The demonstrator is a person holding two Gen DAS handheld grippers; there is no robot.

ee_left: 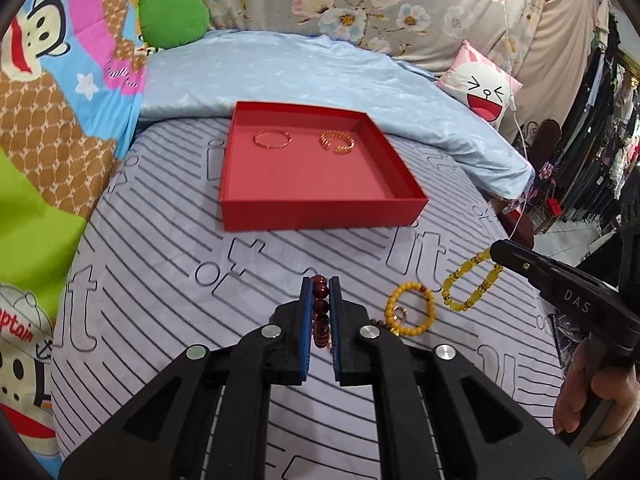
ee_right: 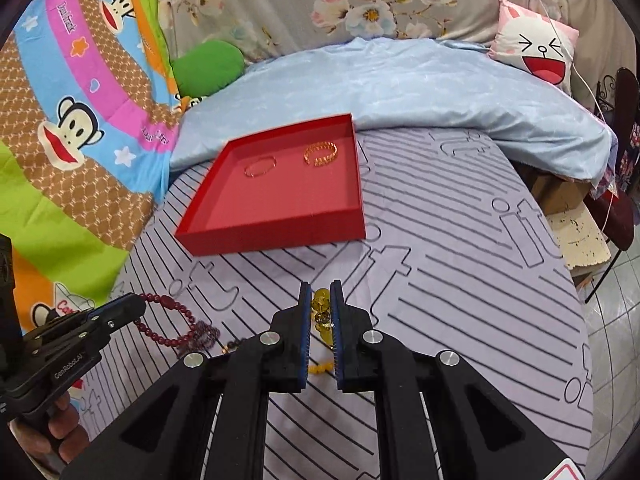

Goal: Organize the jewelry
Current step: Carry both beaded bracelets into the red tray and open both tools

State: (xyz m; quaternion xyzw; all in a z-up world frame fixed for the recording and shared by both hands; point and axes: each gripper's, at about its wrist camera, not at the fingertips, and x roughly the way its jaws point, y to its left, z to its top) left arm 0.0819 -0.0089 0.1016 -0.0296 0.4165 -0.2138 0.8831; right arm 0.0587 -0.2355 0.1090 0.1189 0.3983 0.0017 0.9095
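Done: we see two gold bangles (ee_left: 272, 139) in the shallow red cardboard tray (ee_left: 320, 212).
Left: left gripper (ee_left: 320, 284) clamped on dark red bead bracelet (ee_right: 168, 320); right gripper (ee_right: 320, 286) clamped on yellow glass bead bracelet (ee_left: 472, 284); opaque yellow bead bracelet (ee_left: 410, 312) waiting.

Two bangles (ee_left: 272, 139) (ee_left: 337, 142) lie side by side in the tray (ee_left: 320, 210), far end.

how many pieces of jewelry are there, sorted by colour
Gold: 2, thin gold bangle and chunky gold cuff, both in the red tray.
Yellow: 2, round yellow bead bracelet and clear yellow bead bracelet.
Dark red: 1, dark red bead strand.
Total: 5
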